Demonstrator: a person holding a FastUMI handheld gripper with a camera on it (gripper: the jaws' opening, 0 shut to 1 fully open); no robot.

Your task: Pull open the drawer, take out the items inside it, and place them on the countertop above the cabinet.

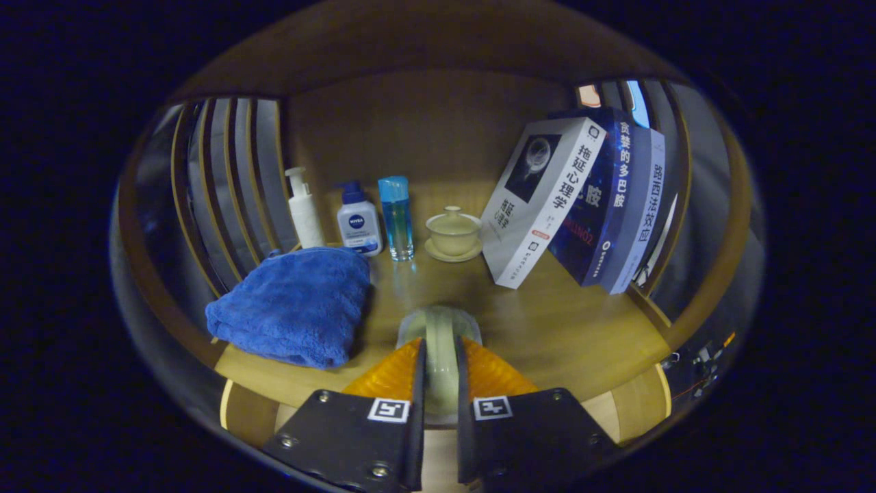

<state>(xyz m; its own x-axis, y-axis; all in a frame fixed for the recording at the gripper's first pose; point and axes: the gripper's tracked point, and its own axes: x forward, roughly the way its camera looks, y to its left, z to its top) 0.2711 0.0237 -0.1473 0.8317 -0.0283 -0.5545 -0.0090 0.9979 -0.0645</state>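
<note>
My gripper (441, 346) is shut on a pale green ceramic piece (441, 329), seen edge-on between the orange fingers (393, 373), so its exact shape is unclear. It hangs just above the wooden countertop (554, 322), near the front edge. Beyond the fingers, at the back of the countertop, stands a lidded tea bowl on a saucer (453, 233) of the same pale green. The drawer and the cabinet front are hidden below.
A folded blue towel (294, 305) lies left of the fingers. Behind it stand a white pump bottle (304, 212), a white and blue bottle (358, 222) and a clear blue bottle (397, 219). Three books (582, 205) lean at the right. Slatted side walls (233, 178) enclose the shelf.
</note>
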